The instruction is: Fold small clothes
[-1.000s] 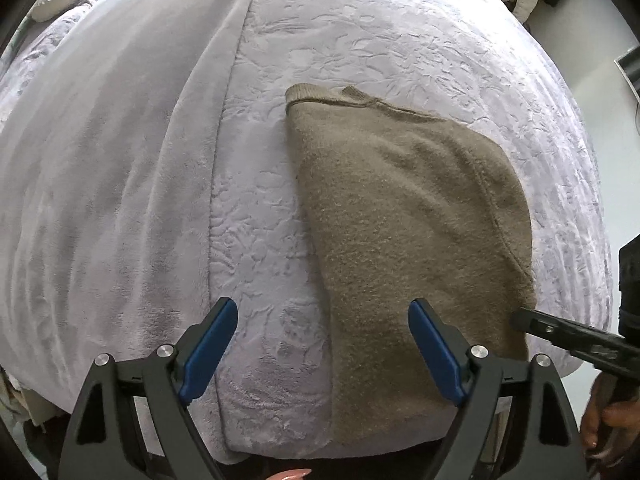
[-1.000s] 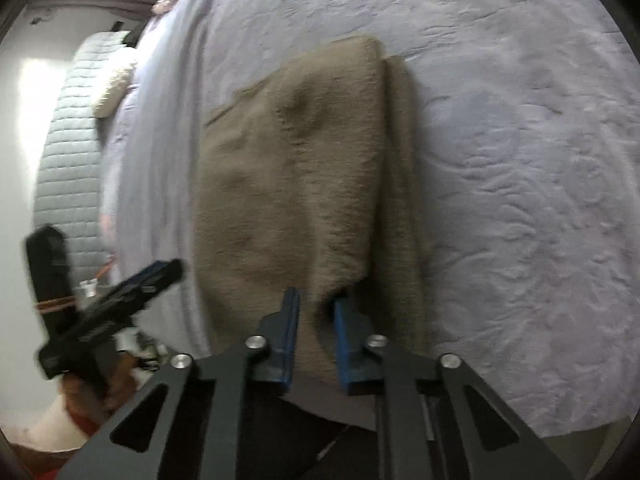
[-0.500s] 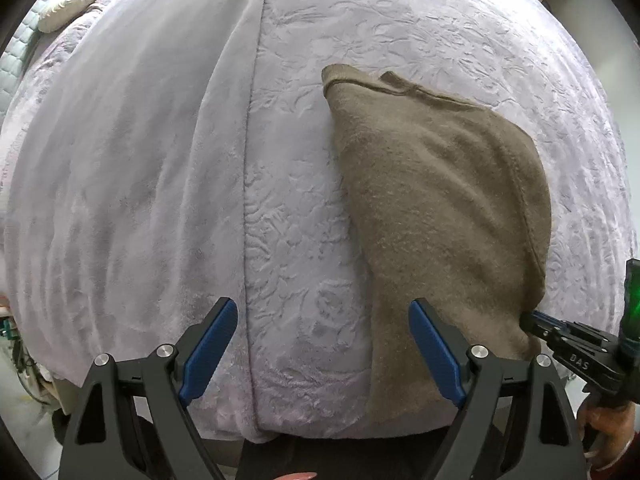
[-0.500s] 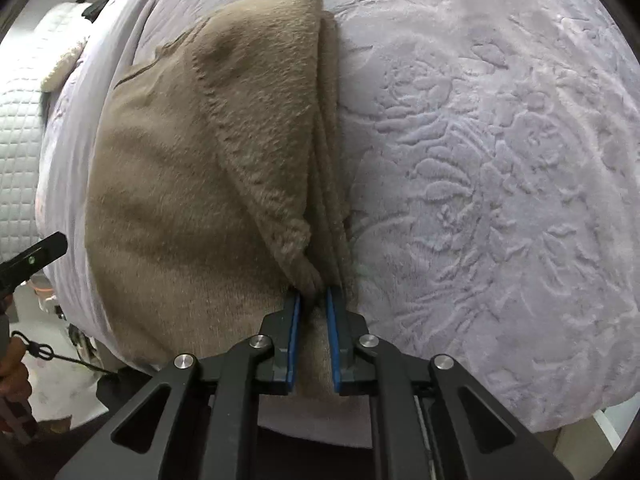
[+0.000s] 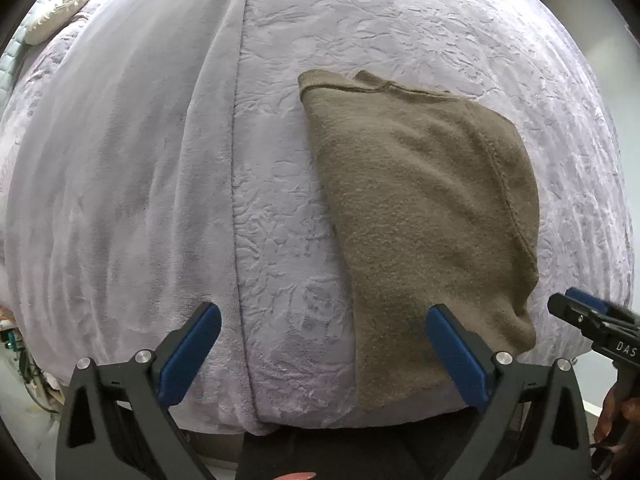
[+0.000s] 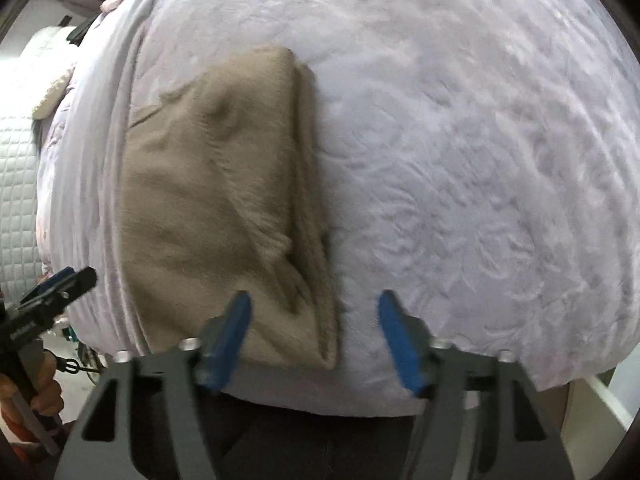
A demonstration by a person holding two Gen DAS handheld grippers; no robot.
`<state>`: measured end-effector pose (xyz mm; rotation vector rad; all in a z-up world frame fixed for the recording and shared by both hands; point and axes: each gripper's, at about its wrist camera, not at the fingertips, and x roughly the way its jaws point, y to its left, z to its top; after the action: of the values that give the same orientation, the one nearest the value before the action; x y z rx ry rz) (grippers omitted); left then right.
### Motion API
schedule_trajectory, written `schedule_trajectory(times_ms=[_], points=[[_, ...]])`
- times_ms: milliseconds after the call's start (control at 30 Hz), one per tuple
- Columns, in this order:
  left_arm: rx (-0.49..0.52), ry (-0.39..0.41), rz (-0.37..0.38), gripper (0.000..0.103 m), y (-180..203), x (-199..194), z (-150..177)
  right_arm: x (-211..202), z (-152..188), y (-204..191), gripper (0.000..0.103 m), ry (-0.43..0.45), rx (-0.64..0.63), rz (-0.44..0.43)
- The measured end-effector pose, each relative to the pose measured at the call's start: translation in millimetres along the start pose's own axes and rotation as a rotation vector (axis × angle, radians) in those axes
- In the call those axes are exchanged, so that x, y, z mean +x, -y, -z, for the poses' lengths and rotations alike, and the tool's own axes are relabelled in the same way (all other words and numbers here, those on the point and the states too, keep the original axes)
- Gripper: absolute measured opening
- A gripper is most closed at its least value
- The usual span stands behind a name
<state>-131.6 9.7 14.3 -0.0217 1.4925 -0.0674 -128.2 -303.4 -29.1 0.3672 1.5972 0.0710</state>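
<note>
Released half a second ago, the brown sweater point(image 5: 420, 216) now lies folded on the bed point(image 5: 200, 160), free of the right gripper point(image 6: 314, 336), whose blue fingers point(image 6: 226, 340) have spread apart after being pinched on the garment's near edge. That gripper hangs over the sweater's near right corner, one finger above the cloth and the other above the lilac bedspread point(image 6: 480, 160); its fingers are blurred. In the left wrist view, the left gripper point(image 5: 324, 352) hangs with its fingers point(image 5: 188, 356) wide apart, holding nothing, its right finger over the sweater's near edge and its left finger over bare bedspread. The sweater rests near the foot edge of the bed, just right of a seam in the cover, with its near hem drooping over the edge. A sleeve point(image 6: 240, 168) is folded across the top of the garment. A quilted white headboard point(image 6: 20, 184) shows at the far left of the right wrist view, and a pale pillow point(image 5: 56, 16) lies at the far corner of the bed.
</note>
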Motion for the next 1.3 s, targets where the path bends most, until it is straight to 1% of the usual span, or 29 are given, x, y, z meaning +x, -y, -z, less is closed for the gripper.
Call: schedule_trajectory(times_ms=[100, 200, 267, 300, 367, 433, 533, 567, 700, 800, 1100, 1300], points=[[0.004, 0.009, 0.009, 0.103, 0.9, -1.7, -0.9, -2.3, -8.7, -24.0, 0.08, 0.009, -0.058, 0.042], [-0.001, 0.026, 0.023, 0.103, 1.5, -4.8, -2.1, -5.1, -11.1, -46.9, 0.082, 0.031, -0.091, 0.067], [-0.002, 0.039, 0.023, 0.103, 2.9, -7.1, -2.4, -9.0, -13.0, -56.3, 0.089, 0.066, -0.089, 0.077], [-0.002, 0.044, 0.023, 0.103, 3.1, -7.8, -2.7, -12.1, -14.7, -61.1, 0.102, 0.089, -0.09, 0.075], [0.002, 0.047, 0.021, 0.103, 4.4, -7.9, -2.9, -15.4, -20.1, -70.9, 0.103, 0.129, -0.1, 0.078], [0.003, 0.044, 0.017, 0.103, 5.1, -6.8, -3.7, -16.1, -21.4, -78.9, 0.103, 0.136, -0.112, 0.099], [0.006, 0.036, 0.019, 0.103, 6.1, -4.8, -4.8, -14.8, -24.8, -82.9, 0.103, 0.11, -0.121, 0.117], [0.008, 0.037, 0.016, 0.103, 7.1, -5.0, -4.9, -13.0, -26.3, -83.7, 0.103, 0.09, -0.121, 0.137], [0.015, 0.038, 0.017, 0.103, 10.8, -5.9, -5.2, -14.2, -26.2, -86.1, 0.103, 0.07, -0.134, 0.19], [0.008, 0.039, 0.019, 0.103, 11.1, -6.5, -5.9, -14.7, -27.1, -87.8, 0.103, 0.06, -0.134, 0.192], [0.003, 0.044, -0.006, 0.103, 12.8, -4.1, -5.6, -13.1, -28.1, -95.6, 0.103, 0.058, -0.139, 0.195], [0.0, 0.043, -0.015, 0.103, 12.0, -3.7, -4.7, -12.2, -28.9, -93.9, 0.103, 0.053, -0.129, 0.202]])
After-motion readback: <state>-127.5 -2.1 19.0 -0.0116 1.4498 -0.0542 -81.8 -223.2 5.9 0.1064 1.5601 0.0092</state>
